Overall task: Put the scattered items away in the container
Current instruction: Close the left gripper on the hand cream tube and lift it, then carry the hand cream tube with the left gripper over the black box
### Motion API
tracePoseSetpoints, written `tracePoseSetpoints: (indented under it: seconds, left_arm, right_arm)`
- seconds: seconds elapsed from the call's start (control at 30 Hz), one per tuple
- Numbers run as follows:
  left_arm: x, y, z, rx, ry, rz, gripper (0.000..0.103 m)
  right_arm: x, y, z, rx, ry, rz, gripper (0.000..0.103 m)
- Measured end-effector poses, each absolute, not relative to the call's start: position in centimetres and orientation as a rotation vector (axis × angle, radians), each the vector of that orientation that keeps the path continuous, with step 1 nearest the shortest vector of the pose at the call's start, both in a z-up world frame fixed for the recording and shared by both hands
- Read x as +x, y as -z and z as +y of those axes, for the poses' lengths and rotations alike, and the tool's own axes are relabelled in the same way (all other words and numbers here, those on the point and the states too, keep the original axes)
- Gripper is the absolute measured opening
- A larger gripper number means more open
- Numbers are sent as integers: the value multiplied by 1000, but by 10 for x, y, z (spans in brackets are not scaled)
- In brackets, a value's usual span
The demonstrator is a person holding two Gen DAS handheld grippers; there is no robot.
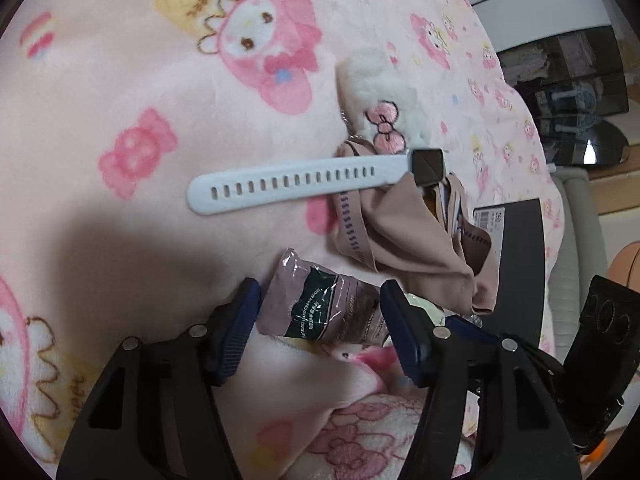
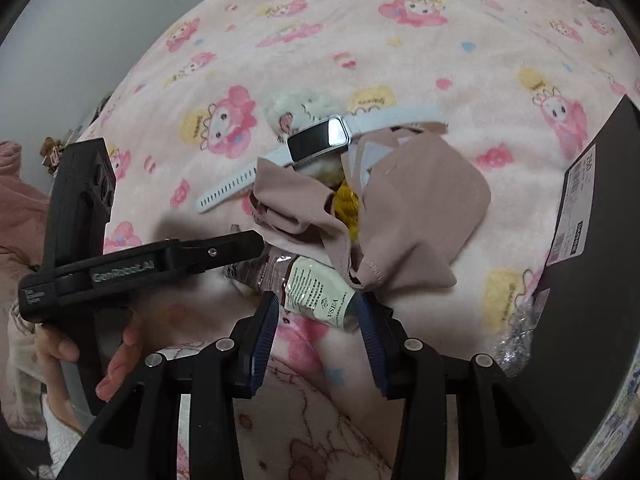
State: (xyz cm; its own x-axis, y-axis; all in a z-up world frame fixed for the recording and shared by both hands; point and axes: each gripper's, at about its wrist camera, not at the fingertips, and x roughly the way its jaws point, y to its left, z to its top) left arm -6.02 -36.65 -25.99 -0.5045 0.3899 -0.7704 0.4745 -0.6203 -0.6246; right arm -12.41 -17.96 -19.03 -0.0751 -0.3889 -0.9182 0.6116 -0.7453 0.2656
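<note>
Both grippers, left (image 1: 320, 320) and right (image 2: 316, 320), fingers released, straddle the crinkly mauve hand-cream tube (image 1: 320, 308) on the pink cartoon-print blanket (image 1: 120, 80). Risk: both closing together, tube slips.

Pink cartoon-print blanket (image 1: 120, 100); grey wall (image 2: 80, 20).

Pink blanket (image 1: 120, 80) under watch (image 1: 288, 184), cloth (image 1: 412, 232), tube (image 1: 320, 308)

Tube (image 2: 316, 292): "VSEA" on pale label; front (image 1: 320, 312) reads "FRAGRANCE HAND CREAM SERIES".
Left gripper (image 2: 256, 246): "GenRobot.AI" on side.
Box (image 2: 600, 240): white sticker, print too small to read.
</note>
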Motion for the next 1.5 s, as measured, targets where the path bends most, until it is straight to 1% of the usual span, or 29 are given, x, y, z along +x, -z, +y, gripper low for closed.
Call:
tracePoseSetpoints:
  seconds: [0.1,0.17,0.23,0.27,0.3,0.33,0.4,0.47,0.53,0.67,0.83,0.87,1.03,1.2,1.37,1.5]
  left_arm:
    - [-57,257,-366,1533,2294,1352,60]
    - [-56,258,-368,1543,2275,1346,56]
    - [-57,258,-369,1553,2269,1342,55]
    - [-59,260,-369,1565,2272,1337,55]
    - [-59,260,-369,1575,2265,1324,55]
    - [-58,258,-368,1577,2260,1318,55]
    - [-53,250,-365,1545,2247,1269,51]
    - [-47,236,-358,1527,2257,1210,50]
    - [-38,224,-352,1503,2264,1233,50]
    - [-19,192,-335,1438,2331,1209,50]
    - [-12,144,-296,1394,2460,1086,50]
    - [-16,137,-286,1393,2483,1079,48]
    - [-42,106,-231,1401,2600,1015,48]
    - [-82,96,-167,1461,2681,1077,47]
    - [-128,100,-100,1561,2733,1051,46]
    - [-171,118,-60,1643,2730,987,46]
  right_arm:
    - [-119,185,-176,1520,1911,233,38]
    - [-117,182,-172,1508,1979,272,39]
    - [-120,189,-172,1516,2035,335,41]
    - [-123,197,-172,1555,2027,337,41]
    - [-128,205,-172,1606,1988,288,41]
    - [-132,210,-171,1631,1960,236,44]
    - [-136,209,-167,1638,1949,184,44]
    - [-133,198,-164,1601,1940,146,42]
    - [-129,188,-160,1587,1942,137,42]
    - [-119,158,-138,1526,1957,69,42]
    - [-99,120,-98,1438,1994,-16,42]
    - [-96,114,-91,1422,2003,-27,42]
    - [-88,84,-36,1360,2063,-102,42]
    - [-93,62,31,1293,2165,-48,42]
    - [-116,63,99,1266,2273,-49,42]
    - [-151,87,150,1338,2296,-86,42]
